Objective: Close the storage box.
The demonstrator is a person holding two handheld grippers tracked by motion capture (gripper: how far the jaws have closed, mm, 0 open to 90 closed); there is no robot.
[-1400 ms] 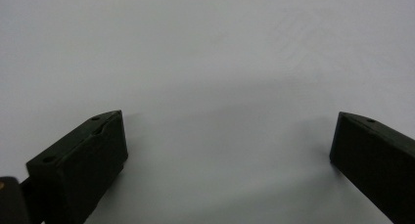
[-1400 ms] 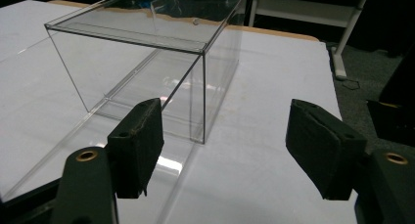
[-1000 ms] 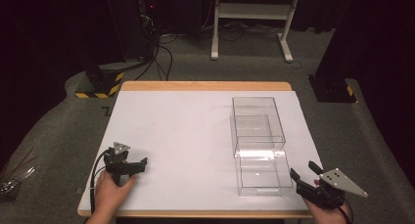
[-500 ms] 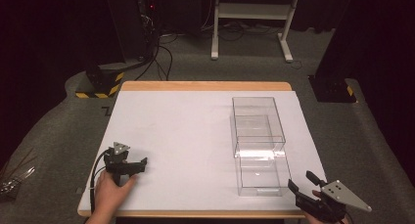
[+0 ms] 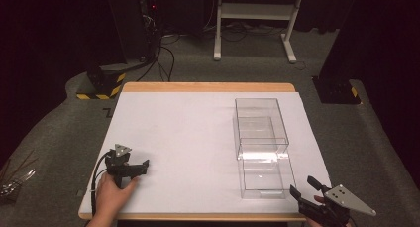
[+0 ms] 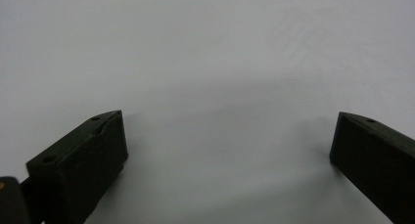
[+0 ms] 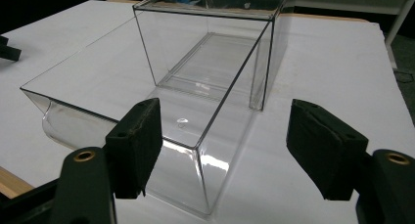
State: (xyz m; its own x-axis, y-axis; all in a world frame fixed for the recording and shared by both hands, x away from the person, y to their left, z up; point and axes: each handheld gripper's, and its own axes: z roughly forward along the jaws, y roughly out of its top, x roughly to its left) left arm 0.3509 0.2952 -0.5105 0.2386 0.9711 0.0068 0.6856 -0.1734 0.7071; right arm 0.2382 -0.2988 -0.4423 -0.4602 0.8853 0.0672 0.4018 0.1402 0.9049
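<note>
High view shows the clear box lying on the right side of the white table, the right gripper with jaws spread just off its near right corner, and the left gripper resting spread on the near left.

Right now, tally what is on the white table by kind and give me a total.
Clear plastic boxes: 2, a far box and a near box, standing end to end
Black grippers: 2, the left gripper open over the table, the right gripper open at the near box's corner
Total: 4
</note>
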